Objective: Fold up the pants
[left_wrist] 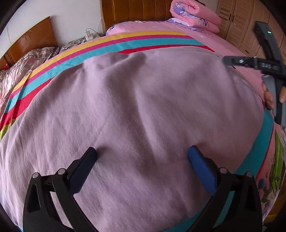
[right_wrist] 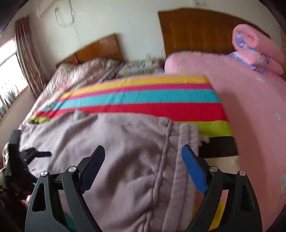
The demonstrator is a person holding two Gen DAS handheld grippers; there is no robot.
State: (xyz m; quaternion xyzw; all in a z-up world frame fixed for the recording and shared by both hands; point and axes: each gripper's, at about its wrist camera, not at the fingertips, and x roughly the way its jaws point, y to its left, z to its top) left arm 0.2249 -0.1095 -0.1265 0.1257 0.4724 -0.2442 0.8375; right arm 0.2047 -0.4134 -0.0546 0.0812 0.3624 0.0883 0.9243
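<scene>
Lilac-grey sweatpants lie spread flat on the striped sheet. My left gripper is open, its fingers wide apart just above the fabric, holding nothing. In the right wrist view the pants show their ribbed waistband at the right end. My right gripper is open over the waistband area, holding nothing. The right gripper also shows in the left wrist view at the pants' far right edge, and the left gripper shows in the right wrist view at the left.
A rainbow-striped sheet covers the pink bed. A rolled pink quilt sits by the wooden headboard. A second bed stands beyond, with a window at left. Wardrobes stand at right.
</scene>
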